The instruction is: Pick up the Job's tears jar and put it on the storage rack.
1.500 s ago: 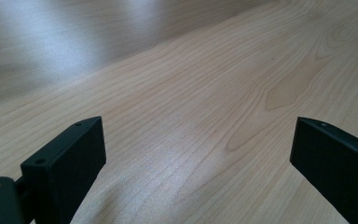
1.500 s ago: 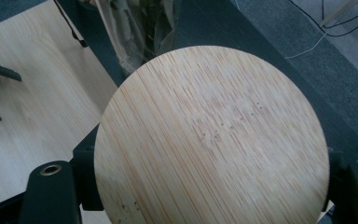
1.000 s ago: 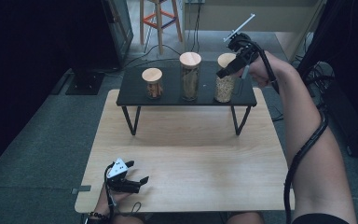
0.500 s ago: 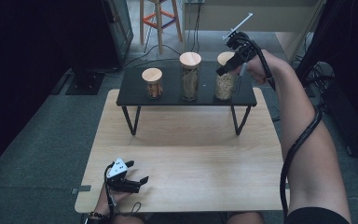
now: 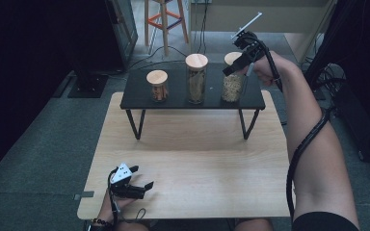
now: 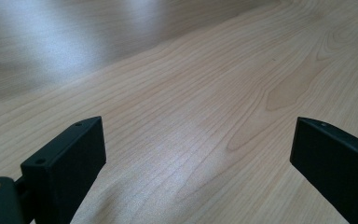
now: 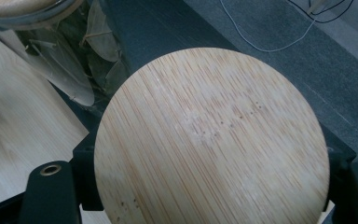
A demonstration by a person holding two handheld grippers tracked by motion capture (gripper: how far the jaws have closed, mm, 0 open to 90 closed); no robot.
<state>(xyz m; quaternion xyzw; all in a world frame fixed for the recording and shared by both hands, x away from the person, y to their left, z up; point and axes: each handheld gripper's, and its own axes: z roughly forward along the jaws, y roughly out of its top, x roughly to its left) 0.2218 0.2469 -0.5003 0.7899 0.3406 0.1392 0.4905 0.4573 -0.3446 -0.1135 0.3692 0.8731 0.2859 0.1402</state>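
Right gripper (image 5: pixel 234 67) fingers grip the grain jar (image 5: pixel 232 86) (bamboo lid); left gripper (image 5: pixel 137 185) fingers wide.

Both grippers are black with flat, blocky jaws. The left gripper (image 5: pixel 134 185) carries a grey three-cornered plate and shows a brass-ringed screw hole by its jaw. The right gripper (image 5: pixel 241 61) trails a thick, ribbed black cable along the bare forearm. A dark beaded bracelet circles the left wrist.
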